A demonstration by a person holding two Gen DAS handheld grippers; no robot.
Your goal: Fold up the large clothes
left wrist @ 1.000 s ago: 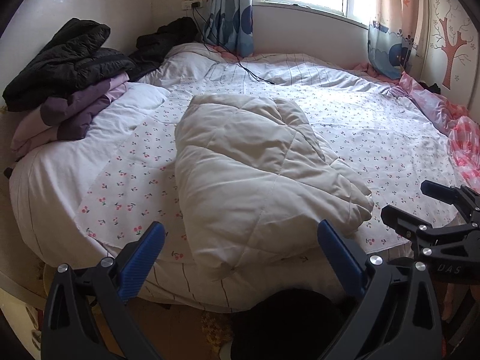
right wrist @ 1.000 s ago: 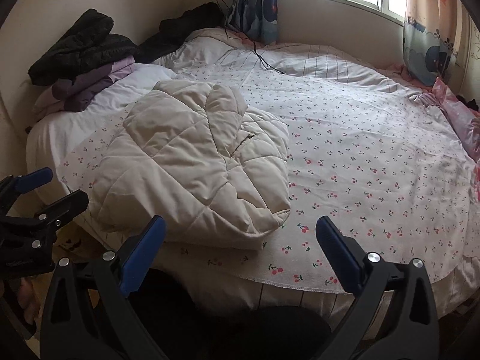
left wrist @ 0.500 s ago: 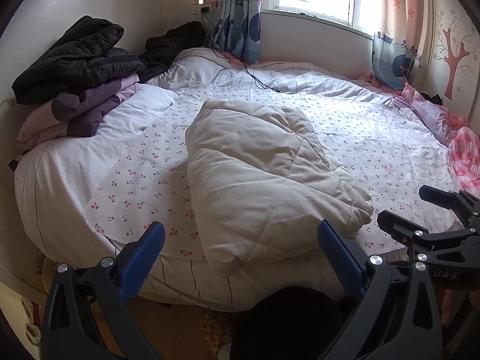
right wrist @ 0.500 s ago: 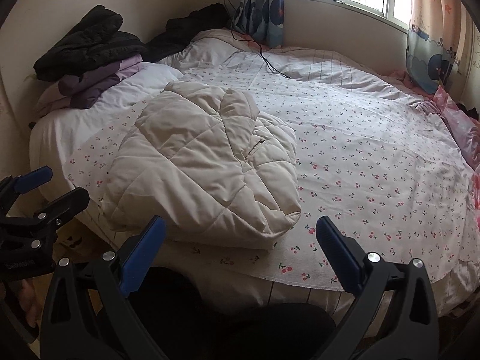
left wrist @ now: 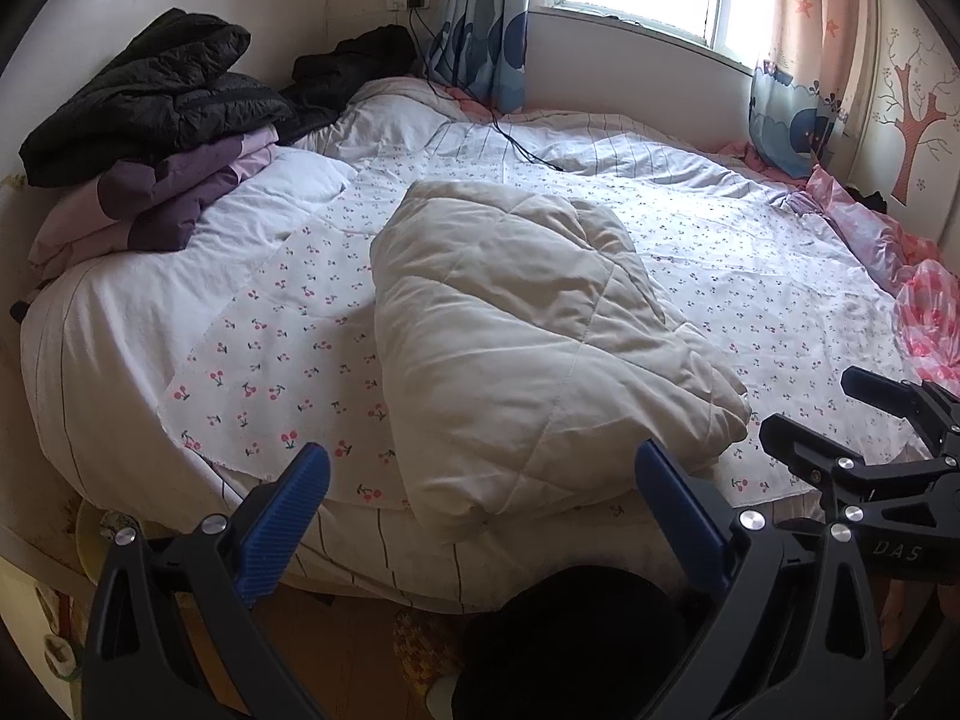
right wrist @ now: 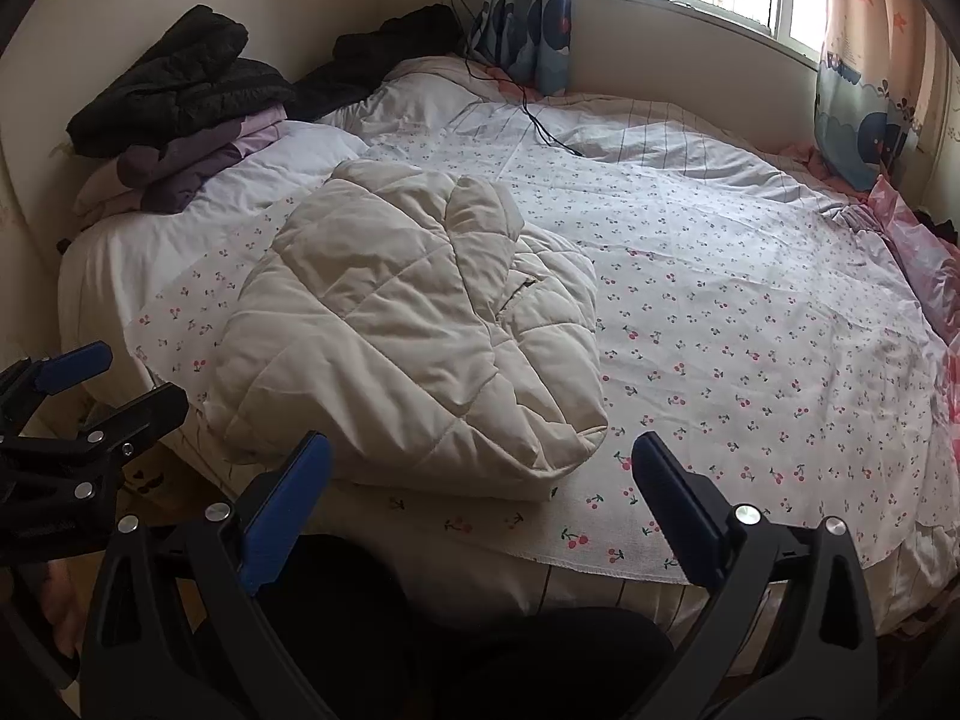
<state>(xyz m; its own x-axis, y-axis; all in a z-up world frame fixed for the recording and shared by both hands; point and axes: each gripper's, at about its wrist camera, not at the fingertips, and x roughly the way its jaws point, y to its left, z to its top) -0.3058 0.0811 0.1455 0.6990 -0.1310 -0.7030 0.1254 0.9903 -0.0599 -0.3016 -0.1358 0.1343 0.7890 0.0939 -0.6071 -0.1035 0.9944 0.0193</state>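
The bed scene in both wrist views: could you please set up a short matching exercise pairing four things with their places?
Things:
1. cream jacket
2. black jacket
3. charging cable
4. pink cloth

Places:
A. at the right edge of the bed
B. on top of the purple clothes
C. folded near the front edge of the bed
D. running from the wall socket onto the bed

Pairs: 1-C, 2-B, 3-D, 4-A

Jacket [left wrist: 528, 348] on bed [left wrist: 750, 252] near front edge; clothes pile [left wrist: 156, 138] far left.
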